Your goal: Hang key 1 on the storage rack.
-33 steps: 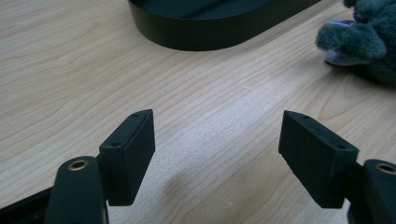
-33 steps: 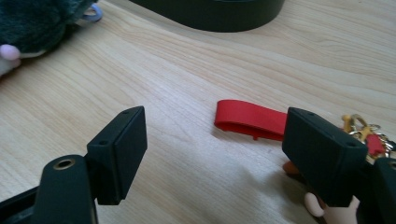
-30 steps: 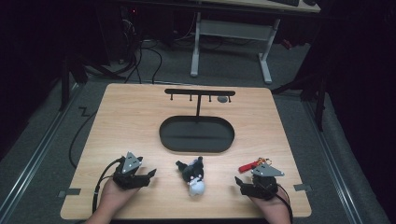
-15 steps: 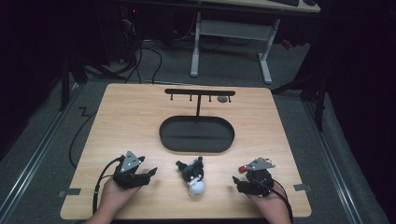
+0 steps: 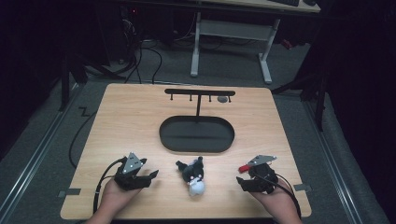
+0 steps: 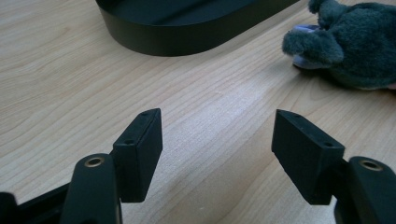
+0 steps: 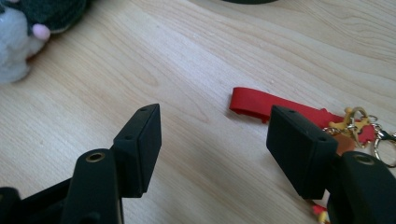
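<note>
A small plush toy (image 5: 194, 175), dark grey with a white part, lies near the table's front edge between my two hands; its dark fur (image 6: 355, 44) and its white end (image 7: 16, 42) show in the gripper views. My left gripper (image 5: 152, 176) rests to its left, open with nothing between the jaws, and seen along them (image 6: 217, 140) bare wood lies between. My right gripper (image 5: 239, 180) sits to the toy's right, open too. A red strap keychain (image 7: 280, 109) with gold clips lies just ahead of the right gripper (image 7: 214, 140), also seen as a red tip (image 5: 243, 168).
A black oval tray (image 5: 196, 134) lies mid-table, with a black T-shaped hook rack (image 5: 199, 93) standing at its far side. A small grey object (image 5: 222, 99) hangs from or lies by the rack's right end. Cables trail off the table's left.
My right gripper has shifted a little left and toward the front edge, covering more of the red keychain. The left gripper and the toy have stayed put.
</note>
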The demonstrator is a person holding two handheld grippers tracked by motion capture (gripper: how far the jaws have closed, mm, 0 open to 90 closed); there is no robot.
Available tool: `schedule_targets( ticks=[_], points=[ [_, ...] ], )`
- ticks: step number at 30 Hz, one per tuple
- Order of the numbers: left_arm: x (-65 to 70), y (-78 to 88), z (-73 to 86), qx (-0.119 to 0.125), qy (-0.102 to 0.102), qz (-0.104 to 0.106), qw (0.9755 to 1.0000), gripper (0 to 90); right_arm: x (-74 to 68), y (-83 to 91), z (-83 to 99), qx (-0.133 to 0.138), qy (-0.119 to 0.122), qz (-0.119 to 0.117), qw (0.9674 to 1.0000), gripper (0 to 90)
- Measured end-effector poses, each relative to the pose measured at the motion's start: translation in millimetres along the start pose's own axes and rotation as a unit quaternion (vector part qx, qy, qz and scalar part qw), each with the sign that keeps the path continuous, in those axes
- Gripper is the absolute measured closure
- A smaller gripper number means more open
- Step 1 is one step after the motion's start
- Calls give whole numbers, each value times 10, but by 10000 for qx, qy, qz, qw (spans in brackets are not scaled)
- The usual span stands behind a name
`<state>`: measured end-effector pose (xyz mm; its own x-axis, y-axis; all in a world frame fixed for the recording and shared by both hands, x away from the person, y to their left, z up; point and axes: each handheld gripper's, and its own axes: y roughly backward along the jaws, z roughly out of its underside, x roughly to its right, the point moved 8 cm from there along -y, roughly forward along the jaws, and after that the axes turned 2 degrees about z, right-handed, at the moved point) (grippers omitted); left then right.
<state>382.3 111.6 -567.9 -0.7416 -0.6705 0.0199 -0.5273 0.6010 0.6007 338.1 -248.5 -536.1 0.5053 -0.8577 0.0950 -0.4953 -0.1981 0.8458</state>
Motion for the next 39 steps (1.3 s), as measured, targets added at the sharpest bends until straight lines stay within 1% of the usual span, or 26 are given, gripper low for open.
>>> schedule_targets(
  ticks=[1,2,4,5,6,7,8,12,17,18,19,20,21,22,23,31,37,38,39],
  points=[
    [6,-3,1,8,-3,7,10000,341,2,14,6,-128,-51,-82,9999,365],
    [6,-3,1,8,-3,7,10000,341,2,14,6,-128,-51,-82,9999,365],
    [12,-3,2,-2,-2,28,10000,341,5,29,16,-305,-72,-151,9994,362],
    [16,-4,6,-23,-20,43,10000,342,6,37,20,-365,-32,-149,9992,368],
    [16,-4,6,-23,-20,43,10000,342,6,37,20,-365,-32,-149,9992,368],
    [16,-8,10,-34,-23,44,10000,341,-4,59,32,-492,26,-176,9986,377],
    [16,-8,10,-34,-23,44,10000,341,-7,69,40,-553,59,-180,9983,377],
    [14,-19,14,-48,-36,69,10000,341,4,117,73,-729,144,-171,9971,387],
    [23,-30,18,-78,-65,88,9999,342,57,169,133,-936,71,-164,9955,391],
    [23,-30,18,-78,-65,88,9999,342,57,169,133,-936,71,-164,9955,391],
    [27,-31,21,-100,-80,104,9999,342,72,184,161,-1001,90,-137,9948,393],
    [27,-31,21,-100,-80,104,9999,341,72,184,161,-1001,90,-137,9948,393],
    [30,-33,23,-114,-94,114,9998,342,85,198,193,-1086,125,-85,9940,393],
    [30,-33,23,-114,-94,114,9998,342,85,198,193,-1086,125,-85,9940,393],
    [35,-36,26,-118,-100,121,9998,342,95,213,224,-1159,187,-77,9931,389],
    [43,-37,30,-135,-115,143,9997,341,161,239,303,-1268,232,-67,9916,369],
    [49,-44,36,-165,-132,170,9996,341,278,218,324,-1342,161,60,9908,387],
    [49,-44,36,-165,-132,170,9996,341,278,218,324,-1342,161,60,9908,387],
    [50,-45,36,-164,-131,173,9996,341,300,215,321,-1355,152,113,9906,390]
  ],
)
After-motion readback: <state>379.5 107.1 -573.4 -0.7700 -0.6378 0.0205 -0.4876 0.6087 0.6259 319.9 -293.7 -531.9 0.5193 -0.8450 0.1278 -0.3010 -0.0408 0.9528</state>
